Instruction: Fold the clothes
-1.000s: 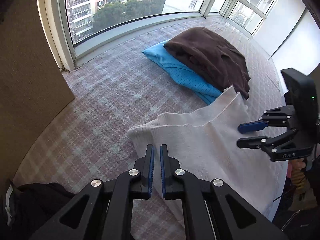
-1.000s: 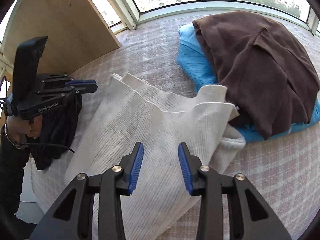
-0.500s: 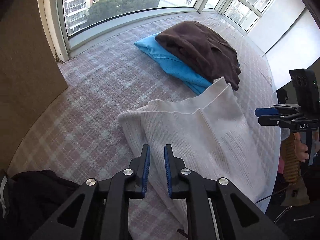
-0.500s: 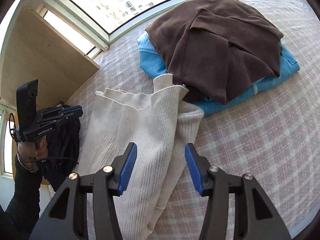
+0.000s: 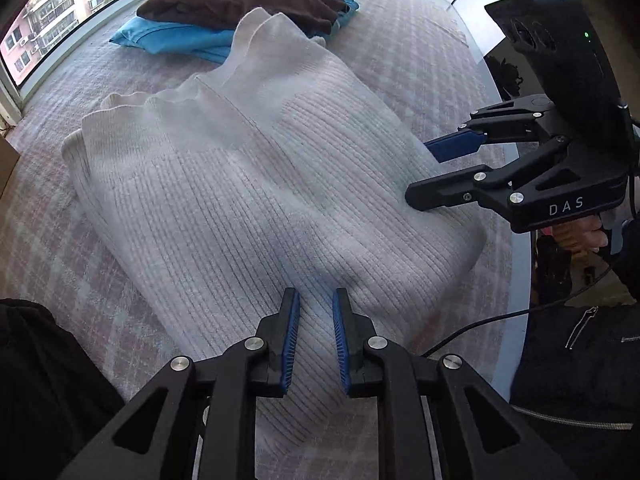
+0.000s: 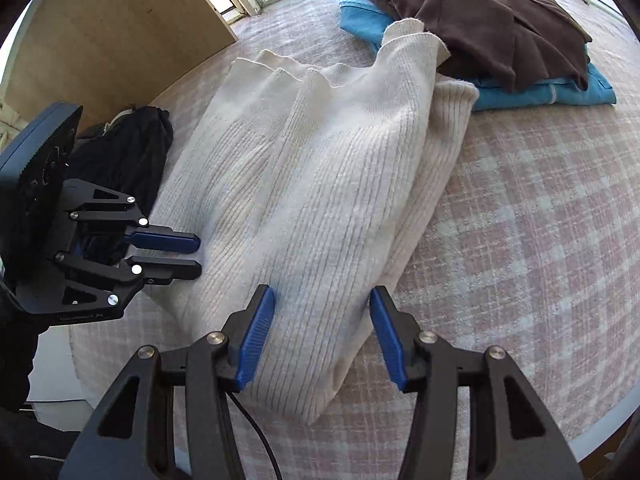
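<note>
Cream ribbed sweater [image 5: 248, 184] on plaid-covered table [image 6: 520, 208]; left gripper [image 5: 316, 336] jaws narrowly parted, right gripper [image 6: 322, 332] jaws wide, both empty over near hem.

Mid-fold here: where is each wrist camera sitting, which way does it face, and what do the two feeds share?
Left wrist: behind the left gripper, facing over the cream ribbed knit sweater toward the window; right gripper and holding hand show.
Right wrist: behind the right gripper, facing likewise; left gripper shows.
Shared: sweater, brown garment atop blue folded garment.
</note>
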Motion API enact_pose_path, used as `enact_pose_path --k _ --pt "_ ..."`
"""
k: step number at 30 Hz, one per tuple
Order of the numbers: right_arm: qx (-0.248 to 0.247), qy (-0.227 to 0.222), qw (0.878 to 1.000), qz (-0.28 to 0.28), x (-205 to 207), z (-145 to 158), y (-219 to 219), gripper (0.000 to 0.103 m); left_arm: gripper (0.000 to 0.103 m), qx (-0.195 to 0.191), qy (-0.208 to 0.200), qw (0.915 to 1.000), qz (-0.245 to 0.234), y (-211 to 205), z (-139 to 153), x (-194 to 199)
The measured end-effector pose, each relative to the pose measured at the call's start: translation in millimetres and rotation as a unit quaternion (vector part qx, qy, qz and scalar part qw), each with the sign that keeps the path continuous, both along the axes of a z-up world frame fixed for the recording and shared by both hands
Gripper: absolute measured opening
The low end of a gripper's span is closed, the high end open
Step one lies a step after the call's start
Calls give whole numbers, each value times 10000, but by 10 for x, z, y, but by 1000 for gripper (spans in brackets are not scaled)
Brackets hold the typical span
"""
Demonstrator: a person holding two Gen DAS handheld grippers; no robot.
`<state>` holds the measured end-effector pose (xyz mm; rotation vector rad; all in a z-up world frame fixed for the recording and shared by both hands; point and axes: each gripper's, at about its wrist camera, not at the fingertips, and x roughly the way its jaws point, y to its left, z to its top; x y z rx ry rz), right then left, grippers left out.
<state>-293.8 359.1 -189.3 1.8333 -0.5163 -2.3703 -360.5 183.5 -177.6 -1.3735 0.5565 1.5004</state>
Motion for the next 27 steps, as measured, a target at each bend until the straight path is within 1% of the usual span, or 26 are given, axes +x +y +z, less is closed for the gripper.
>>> enact_pose_path --k 1,2,4,6,7,8,9,10,11,13,14,15,17,18,19,20,21,22,23,25,26,27 --pt "-192 -7 9998 27 32 7 11 27 16 -5 -14 10000 1 -15 12 18" --pt "-383 -15 9993 53 64 15 21 22 16 -36 -23 10000 -27 -30 11 46" --pt "-766 -29 9970 107 128 30 42 19 16 -112 -61 9999 -56 -72 -30 130" --pt "-1147 -43 9933 160 192 44 64 19 16 -133 -102 9997 -153 -115 -66 236" --pt "-1160 -150 9931 33 223 -20 134 19 16 -69 -62 9998 -170 -128 -35 262" --pt "-1049 -263 9940 -142 240 -96 216 21 16 -24 -59 9999 -131 -132 11 248" --pt "-1051 -316 9936 -252 238 -127 278 28 16 27 50 10000 -74 -128 84 206" --pt "-1098 -350 9927 -341 230 -144 334 31 16 78 160 9998 -17 -124 158 164" --pt "-1048 -305 9933 -374 219 -102 367 31 16 130 275 9995 37 -119 233 120" --pt "-463 1 9984 -331 192 131 380 31 16 287 569 9978 172 -91 378 -54" --pt "-273 242 9988 -319 163 260 381 32 17 385 686 9965 266 -72 437 -161" --pt "-126 508 9981 -312 129 391 381 34 19 505 674 9959 327 -31 457 -274" --pt "-195 699 9973 -116 -96 440 306 39 19 592 711 9950 389 62 391 -477" --pt "-256 770 9967 -4 -219 450 262 39 19 504 720 9952 436 118 285 -581" --pt "-258 741 9969 109 -346 374 238 39 20 405 733 9953 494 167 179 -688" --pt "-242 679 9972 222 -474 269 220 39 22 202 792 9946 644 156 62 -831" --pt "-218 503 9984 158 -562 127 277 39 23 -82 981 9918 809 134 -86 -972" --pt "-192 290 9994 34 -637 -29 360 38 31 -163 934 9907 975 73 -191 -1080" --pt "-166 76 9998 -90 -712 -184 442 36 31 73 602 9913 1168 -29 -205 -1178" --pt "-411 5 9989 -222 -717 -121 568 36 30 105 295 9881 1503 -194 -162 -1307" --pt "-350 58 9989 -318 -672 -15 618 37 28 125 313 9867 1588 -262 -96 -1346" --pt "-134 181 9987 -455 -606 100 668 39 28 146 331 9853 1672 -329 -30 -1386"
